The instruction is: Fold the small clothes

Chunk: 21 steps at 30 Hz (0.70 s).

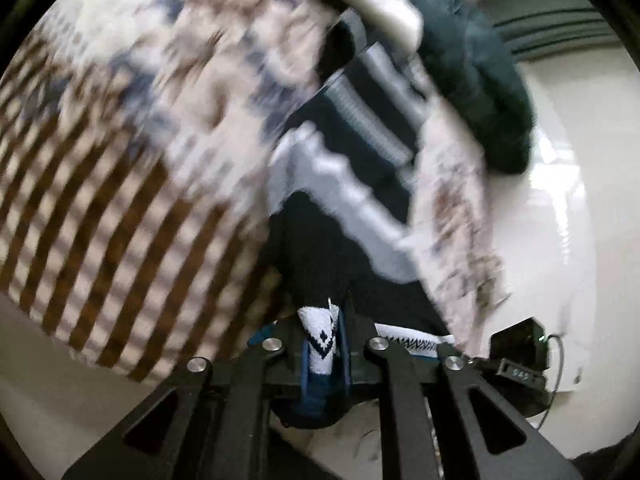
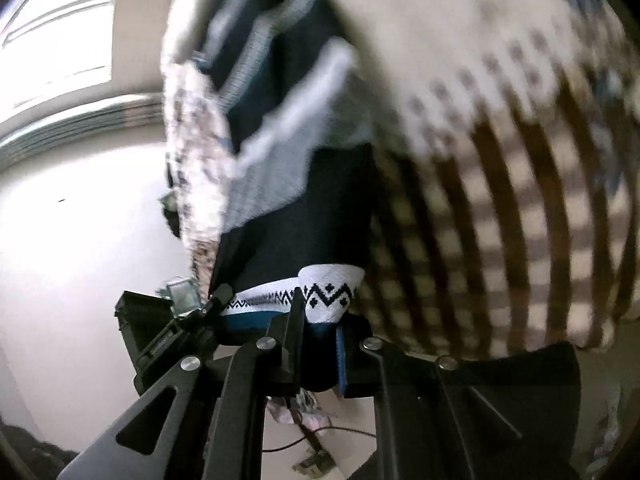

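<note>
A small dark navy garment point(image 1: 320, 248) with grey-white stripes and a white waistband with a navy zigzag pattern hangs in the air. My left gripper point(image 1: 322, 344) is shut on one end of the waistband. My right gripper point(image 2: 320, 320) is shut on the other end of the same waistband point(image 2: 332, 292). The garment point(image 2: 304, 208) drops away from both grippers. Both views are blurred by motion. The other gripper's black body shows at the edge of each view point(image 1: 516, 344) point(image 2: 152, 320).
A cloth with brown stripes and a floral print point(image 1: 120, 184) point(image 2: 500, 184) fills the background. A dark green garment point(image 1: 480, 80) lies at the far side. A pale wall and a window point(image 2: 60, 40) lie beyond.
</note>
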### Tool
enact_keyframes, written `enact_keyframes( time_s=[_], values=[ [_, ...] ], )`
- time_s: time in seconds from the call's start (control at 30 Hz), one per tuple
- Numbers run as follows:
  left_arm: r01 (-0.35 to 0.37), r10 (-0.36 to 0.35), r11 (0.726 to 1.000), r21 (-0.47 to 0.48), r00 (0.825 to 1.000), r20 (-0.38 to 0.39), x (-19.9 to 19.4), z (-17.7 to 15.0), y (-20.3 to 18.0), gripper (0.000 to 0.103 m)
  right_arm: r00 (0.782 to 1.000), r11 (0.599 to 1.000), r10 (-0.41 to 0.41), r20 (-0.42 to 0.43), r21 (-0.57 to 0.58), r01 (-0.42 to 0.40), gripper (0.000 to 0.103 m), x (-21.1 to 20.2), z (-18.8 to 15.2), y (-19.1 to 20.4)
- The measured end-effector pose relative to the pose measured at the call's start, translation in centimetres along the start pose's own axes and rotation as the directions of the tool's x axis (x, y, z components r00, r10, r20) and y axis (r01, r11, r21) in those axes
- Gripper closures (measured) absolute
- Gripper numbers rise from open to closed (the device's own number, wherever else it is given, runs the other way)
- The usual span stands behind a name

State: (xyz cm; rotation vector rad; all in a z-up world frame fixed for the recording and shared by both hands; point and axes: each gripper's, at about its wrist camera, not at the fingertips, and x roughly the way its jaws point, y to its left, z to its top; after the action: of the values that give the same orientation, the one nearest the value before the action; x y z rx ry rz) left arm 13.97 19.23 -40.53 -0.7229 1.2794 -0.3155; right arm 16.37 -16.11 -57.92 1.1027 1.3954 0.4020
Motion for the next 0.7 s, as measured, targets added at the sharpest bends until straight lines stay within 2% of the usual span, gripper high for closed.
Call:
enact_keyframes(
  time_s=[0.17, 0.33, 0.5, 0.6, 0.63, 0.7],
  values=[
    [0.108, -0.113, 0.992, 0.057, 0.989, 0.092, -0.6, 6.7, -4.8, 0.094, 0.992, 0.995, 0.052, 0.111, -0.086, -0.042, 0.091, -3.1, 5.0, 6.2],
    [0.177, -0.185, 0.982, 0.066, 0.972, 0.143, 2.9, 17.2, -7.2, 0.094, 0.969, 0.992, 0.053, 0.242, -0.125, -0.023, 0.091, -4.9, 14.6, 10.5],
    [0.176, -0.184, 0.982, 0.062, 0.973, 0.142, 9.9, 28.0, -8.9, 0.093, 0.936, 0.99, 0.013, 0.352, -0.138, 0.038, 0.091, -3.8, 26.1, 13.3],
    [0.148, -0.152, 0.988, 0.046, 0.984, 0.098, 14.1, 34.0, -9.0, 0.087, 0.917, 0.993, -0.001, 0.398, -0.106, 0.047, 0.091, -2.5, 33.3, 13.9],
    [0.133, -0.134, 0.991, 0.012, 0.988, 0.078, 15.7, 36.1, -8.4, 0.085, 0.919, 0.993, -0.004, 0.394, -0.107, 0.05, 0.091, -1.8, 35.6, 14.1],
    [0.128, -0.126, 0.99, -0.065, 0.991, 0.039, 17.1, 38.2, -7.2, 0.081, 0.943, 0.995, -0.045, 0.329, -0.068, 0.071, 0.089, 0.5, 40.0, 13.7]
  ],
)
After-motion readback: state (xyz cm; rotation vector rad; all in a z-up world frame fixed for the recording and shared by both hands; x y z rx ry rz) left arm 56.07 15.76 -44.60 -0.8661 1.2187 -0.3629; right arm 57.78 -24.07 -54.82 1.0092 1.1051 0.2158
